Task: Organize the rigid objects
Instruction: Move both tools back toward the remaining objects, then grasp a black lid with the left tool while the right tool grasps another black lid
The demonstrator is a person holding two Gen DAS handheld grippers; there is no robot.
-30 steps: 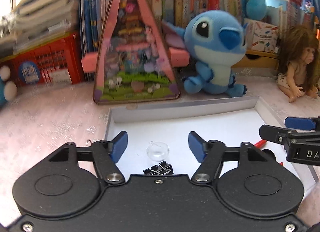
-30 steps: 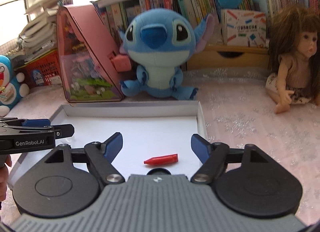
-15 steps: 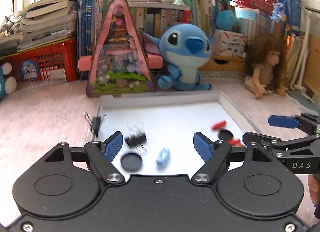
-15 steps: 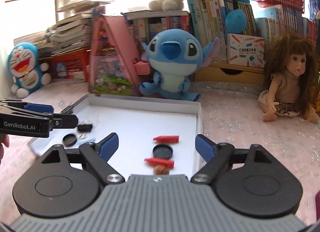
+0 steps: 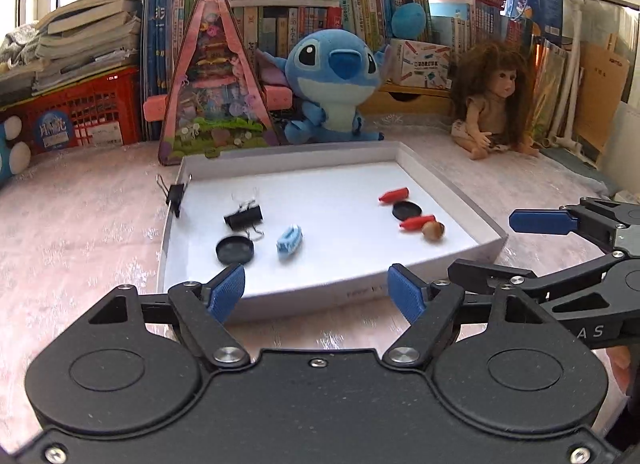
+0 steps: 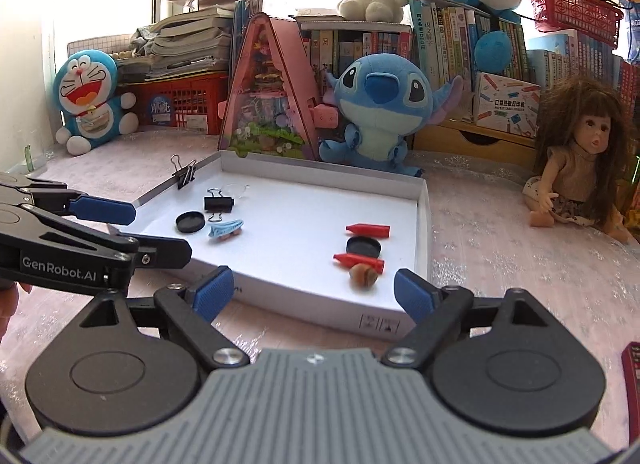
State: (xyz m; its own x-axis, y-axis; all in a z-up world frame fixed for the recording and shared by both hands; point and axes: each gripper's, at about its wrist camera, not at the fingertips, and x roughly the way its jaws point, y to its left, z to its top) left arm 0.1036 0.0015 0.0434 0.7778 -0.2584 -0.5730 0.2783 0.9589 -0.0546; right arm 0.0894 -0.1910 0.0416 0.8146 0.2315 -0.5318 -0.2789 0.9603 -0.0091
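A shallow white tray (image 5: 360,292) lies on the pink cloth and holds small objects. On its left side are a black binder clip (image 5: 243,218), a black round lid (image 5: 235,250) and a light-blue toy (image 5: 289,240). Another binder clip (image 5: 174,196) is clamped on the left rim. On the right side lie two red crayons (image 6: 368,230), a second black lid (image 6: 363,247) and a brown acorn (image 6: 363,275). My left gripper (image 5: 316,288) hovers open before the tray's near wall with nothing between its fingers. My right gripper (image 6: 314,288) is open too, near the front right corner.
Behind the tray stand a pink triangular case (image 5: 216,96), a blue plush (image 5: 336,84) and a doll (image 6: 580,160). A round blue-and-white plush (image 6: 92,100) and red crates (image 5: 80,116) are at the back left. Bookshelves fill the background.
Both grippers have drawn back from over the tray to its near edge, so the whole tray and its contents show. Both sets of jaws stand a little wider.
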